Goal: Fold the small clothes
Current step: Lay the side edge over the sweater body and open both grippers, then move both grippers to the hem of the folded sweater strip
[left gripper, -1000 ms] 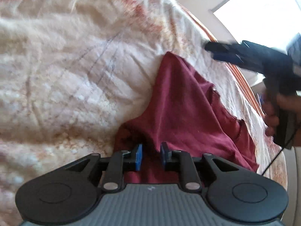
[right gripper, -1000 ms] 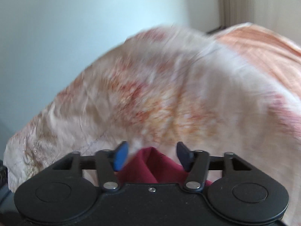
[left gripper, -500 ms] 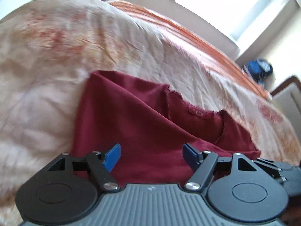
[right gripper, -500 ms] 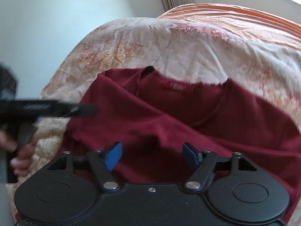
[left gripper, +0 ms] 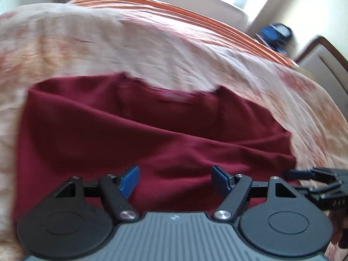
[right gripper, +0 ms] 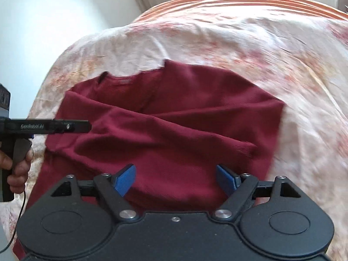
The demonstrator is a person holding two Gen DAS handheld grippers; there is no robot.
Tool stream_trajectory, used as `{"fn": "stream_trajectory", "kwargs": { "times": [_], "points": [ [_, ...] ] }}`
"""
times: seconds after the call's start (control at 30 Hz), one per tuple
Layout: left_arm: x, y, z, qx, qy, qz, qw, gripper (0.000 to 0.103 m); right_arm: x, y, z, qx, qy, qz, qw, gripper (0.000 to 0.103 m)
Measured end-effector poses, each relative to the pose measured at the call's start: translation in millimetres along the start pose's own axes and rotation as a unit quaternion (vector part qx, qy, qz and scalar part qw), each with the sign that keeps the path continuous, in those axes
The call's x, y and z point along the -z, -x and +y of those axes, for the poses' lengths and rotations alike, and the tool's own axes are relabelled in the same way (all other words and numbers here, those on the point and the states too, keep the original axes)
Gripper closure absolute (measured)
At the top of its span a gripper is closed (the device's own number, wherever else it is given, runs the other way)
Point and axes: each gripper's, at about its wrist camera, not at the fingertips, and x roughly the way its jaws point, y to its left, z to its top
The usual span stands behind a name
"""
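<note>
On the bed: a dark red top (right gripper: 165, 121) is lying spread over the flowered bedspread (right gripper: 250, 43), neckline toward the far side, with a loose diagonal fold crossing its middle.
Change, left tongs: the left tongs (left gripper: 175, 179) have just been opening; a second ago they were nearly shut at the bunched cloth, and now the blue pads are standing wide with nothing pinched, hovering over the near part of the top.
Change, right tongs: the right tongs (right gripper: 176, 179) have also been widening and are now spread and empty over the near hem.
Change, cloth: it was a raised bunch and is now resting mostly flat.
Meaning: I am taking this as the laying-out ending and the first fold coming next; the ridge may need smoothing.
Writing: white lettering is showing on the left tool's arm, too blurred to read; the neck tag is unreadable too.
</note>
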Motion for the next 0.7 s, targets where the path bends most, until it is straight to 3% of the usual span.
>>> {"fn": "stream_trajectory", "kwargs": {
  "times": [0.1,0.2,0.27,0.37,0.5,0.6,0.7],
  "points": [
    [1.0,-11.2,-21.8,0.005,-0.029,0.004,0.9996,0.026,4.5,9.1,-8.2,0.003,-0.001,-0.006,1.000,0.021],
    [6.5,-35.1,-34.6,-0.047,-0.071,0.038,0.9957,0.030,6.2,6.1,-14.7,0.022,-0.001,0.009,1.000,0.021],
    [6.2,-32.6,-40.0,-0.058,-0.086,0.037,0.9939,0.033,5.7,15.6,-15.8,0.014,-0.011,-0.011,1.000,0.022],
    [6.7,-6.9,-38.0,-0.036,-0.072,0.007,0.9968,0.031,7.3,27.8,-10.7,-0.002,-0.011,-0.033,0.999,0.021],
    [21.9,19.4,-19.0,-0.037,-0.041,0.005,0.9984,0.030,13.4,27.4,-0.8,-0.025,-0.002,-0.037,0.999,0.021],
    [41.3,31.4,-1.4,-0.051,-0.033,0.028,0.9978,0.022,18.9,18.0,6.5,-0.023,0.005,-0.007,1.000,0.020],
    [59.4,30.7,17.8,-0.090,-0.025,0.071,0.9931,0.022,23.0,13.5,13.3,0.000,0.008,0.014,1.000,0.020]
  ]
}}
